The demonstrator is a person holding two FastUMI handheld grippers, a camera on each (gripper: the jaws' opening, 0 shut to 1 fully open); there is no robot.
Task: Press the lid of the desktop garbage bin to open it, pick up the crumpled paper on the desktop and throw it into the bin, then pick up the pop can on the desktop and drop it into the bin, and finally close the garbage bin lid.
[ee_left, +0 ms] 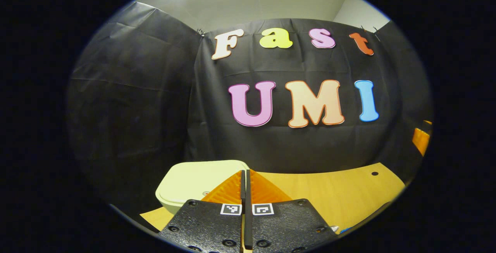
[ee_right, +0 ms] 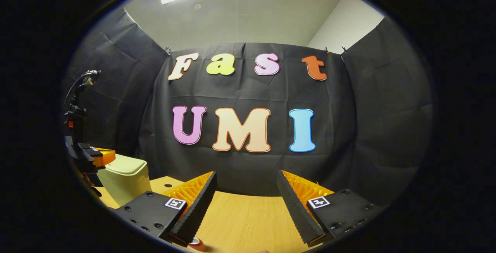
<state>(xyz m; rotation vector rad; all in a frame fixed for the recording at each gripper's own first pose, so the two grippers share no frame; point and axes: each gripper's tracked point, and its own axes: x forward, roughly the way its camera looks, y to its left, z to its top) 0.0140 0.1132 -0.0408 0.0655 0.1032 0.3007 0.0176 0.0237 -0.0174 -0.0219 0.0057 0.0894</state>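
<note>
1. The garbage bin (ee_left: 193, 185) is the landmark: a pale, boxy desktop bin with its lid (ee_left: 201, 179) down flat, standing on the wooden desk (ee_left: 341, 195) close to the black cloth wall.
2. In the left gripper view, the left gripper (ee_left: 245, 191) sits just above and in front of the bin's lid, its two fingers pressed together with nothing between them. The right gripper view shows the same tool (ee_right: 93, 156) hanging over the bin (ee_right: 124, 177) from the side.
3. The right gripper (ee_right: 246, 202) is well off to the side of the bin, over bare desk, its fingers spread wide and holding nothing.
4. The lid looks like hard, smooth plastic. My judgement is that it wants a firm push with the closed tips, straight down so they do not skid off.
5. A red-rimmed round object (ee_right: 197, 241) peeks out at the bottom edge beneath the right gripper; it may be the pop can, but too little shows to be sure. I cannot place the crumpled paper.
6. Judged from the task alone: the paper should be light and soft, fine to pinch anywhere; the can is light, thin-walled, slick, best held gently across its middle.
</note>
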